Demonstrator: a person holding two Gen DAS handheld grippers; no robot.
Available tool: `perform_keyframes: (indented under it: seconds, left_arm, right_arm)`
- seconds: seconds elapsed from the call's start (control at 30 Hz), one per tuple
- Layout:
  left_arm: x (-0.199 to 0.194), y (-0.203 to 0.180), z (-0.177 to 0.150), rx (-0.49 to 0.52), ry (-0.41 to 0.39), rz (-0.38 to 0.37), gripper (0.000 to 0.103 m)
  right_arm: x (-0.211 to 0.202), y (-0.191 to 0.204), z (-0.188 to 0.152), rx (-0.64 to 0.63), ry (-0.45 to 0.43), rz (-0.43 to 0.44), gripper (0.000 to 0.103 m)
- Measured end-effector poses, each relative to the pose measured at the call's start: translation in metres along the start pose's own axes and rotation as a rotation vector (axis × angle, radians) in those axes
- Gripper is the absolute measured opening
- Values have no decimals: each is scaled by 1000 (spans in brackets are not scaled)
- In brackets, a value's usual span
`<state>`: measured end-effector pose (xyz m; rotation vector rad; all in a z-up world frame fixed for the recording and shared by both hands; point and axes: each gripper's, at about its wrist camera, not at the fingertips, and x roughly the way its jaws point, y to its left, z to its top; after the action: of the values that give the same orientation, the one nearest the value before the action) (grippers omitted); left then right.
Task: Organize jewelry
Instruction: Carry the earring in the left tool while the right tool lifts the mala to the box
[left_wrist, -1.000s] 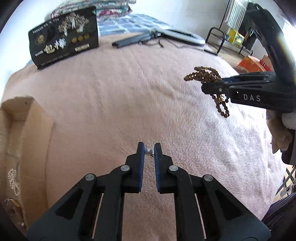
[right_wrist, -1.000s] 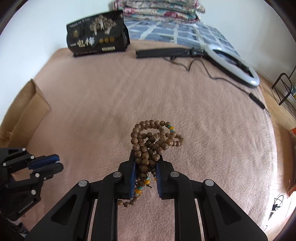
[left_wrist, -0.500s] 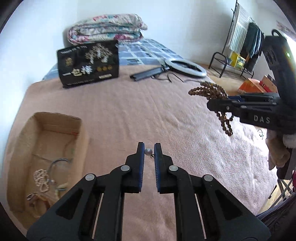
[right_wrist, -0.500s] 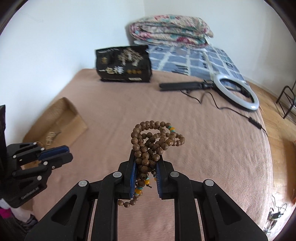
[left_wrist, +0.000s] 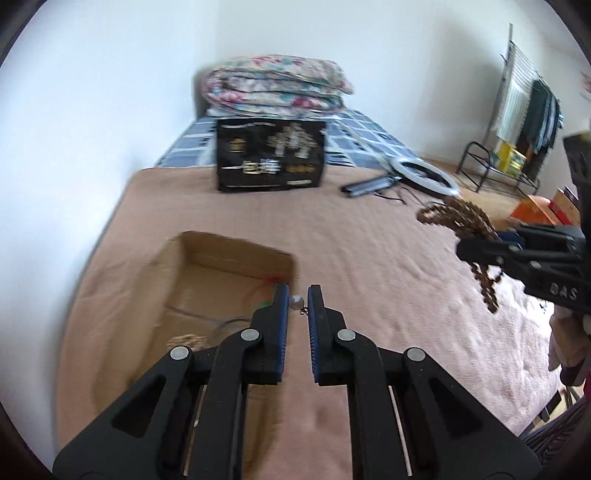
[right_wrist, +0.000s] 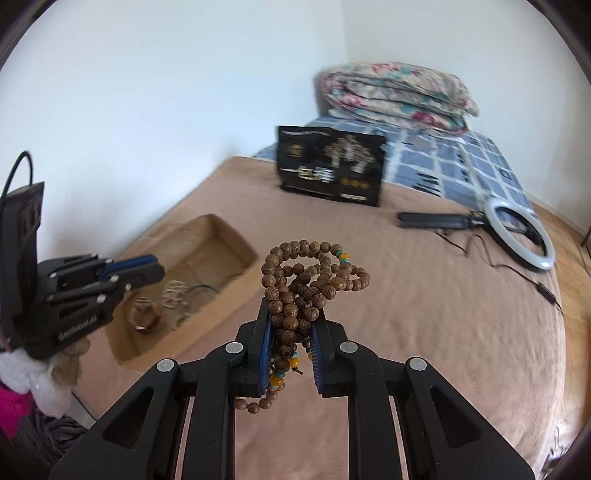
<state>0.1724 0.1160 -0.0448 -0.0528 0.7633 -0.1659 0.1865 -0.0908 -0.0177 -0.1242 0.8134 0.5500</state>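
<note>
My left gripper (left_wrist: 297, 300) is shut on a small grey pearl earring (left_wrist: 296, 301) and holds it above the right wall of an open cardboard box (left_wrist: 236, 254) on the pink blanket. My right gripper (right_wrist: 291, 325) is shut on a brown wooden bead necklace (right_wrist: 306, 280) with orange and teal beads, held in the air right of the box (right_wrist: 225, 236). The box holds a pale bead string (right_wrist: 173, 291), a ring-shaped bracelet (right_wrist: 146, 314) and a thin hoop. The right gripper and its beads (left_wrist: 465, 221) show at the right of the left wrist view.
A black printed box (left_wrist: 269, 158) stands at the far side of the pink blanket (left_wrist: 369, 258). A ring light (right_wrist: 517, 232) with black handle and cable lies far right. A folded floral quilt (right_wrist: 399, 96) lies behind. A clothes rack (left_wrist: 517, 110) stands beyond the bed.
Both grippers have swung left and lifted their view. The left gripper with the earring has moved over the cardboard box. The right gripper with the beads has come closer to the box.
</note>
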Motion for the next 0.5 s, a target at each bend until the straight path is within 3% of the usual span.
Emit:
perform_keyframes:
  seconds: [0.27, 0.5]
  left_arm:
    - [-21, 61, -11, -74, -15, 78, 9]
    - [-21, 88, -18, -105, -5, 112, 9]
  right_arm:
    - [20, 54, 5, -64, 9, 74, 16]
    - [43, 82, 12, -83, 22, 104, 16]
